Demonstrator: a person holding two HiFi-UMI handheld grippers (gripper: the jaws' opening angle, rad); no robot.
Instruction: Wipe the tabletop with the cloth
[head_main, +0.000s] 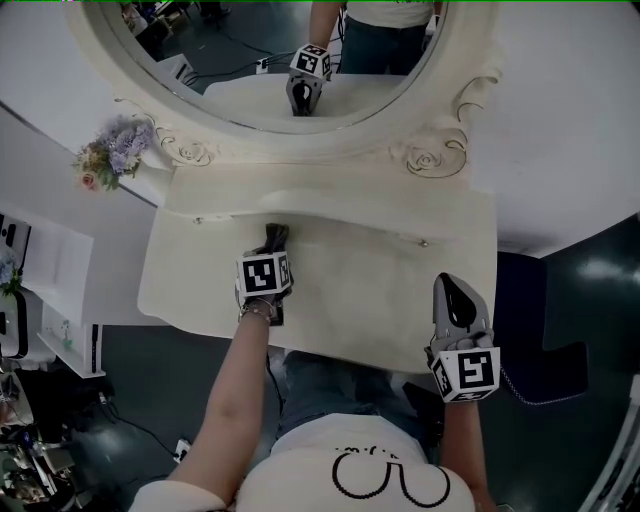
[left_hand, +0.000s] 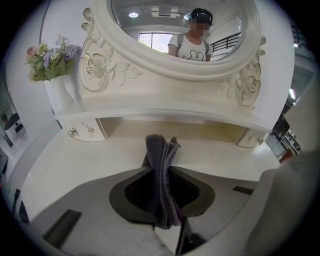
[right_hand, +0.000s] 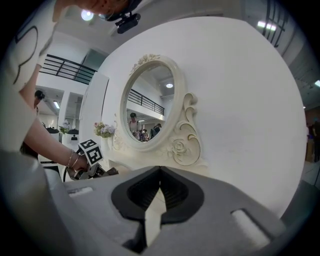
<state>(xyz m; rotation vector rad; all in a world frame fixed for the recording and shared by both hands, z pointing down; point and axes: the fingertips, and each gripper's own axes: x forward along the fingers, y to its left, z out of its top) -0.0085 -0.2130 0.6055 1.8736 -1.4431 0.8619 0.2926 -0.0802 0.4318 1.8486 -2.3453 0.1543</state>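
White wall (head_main: 560, 120) stood behind the set-up. A cream dressing table was set against it, and its tabletop (head_main: 380, 290) was bare apart from the tools. Above it hung an oval mirror (head_main: 240, 60) in a carved frame, with a rose carving (head_main: 425, 158) at the lower right. The mirror showed the person's torso and the left gripper's marker cube.

The person stood at the front edge of the table, with the left forearm (head_main: 225, 400) reaching over the tabletop.

The left gripper (head_main: 272, 240) was over the middle of the tabletop, left of centre, and pointed toward the mirror. Its jaws were clamped on the cloth (left_hand: 161, 165).

The right gripper (head_main: 452, 292) was at the front right edge of the tabletop, well apart from the left one. Its jaws were together at the tips with nothing between them. I could not tell whether it touched the surface.

A bunch of pale purple and pink flowers (head_main: 110, 152) in a white vase stood at the left end of the raised shelf, beside the mirror frame.

The cloth was dark grey and folded. It stood on edge in the grip and stuck out past the jaw tips toward the back of the tabletop. I could not confirm contact with the surface.

Two small drawer knobs (left_hand: 72, 132) sat under the shelf at the left. Bracelets (head_main: 257, 312) were on the left wrist.
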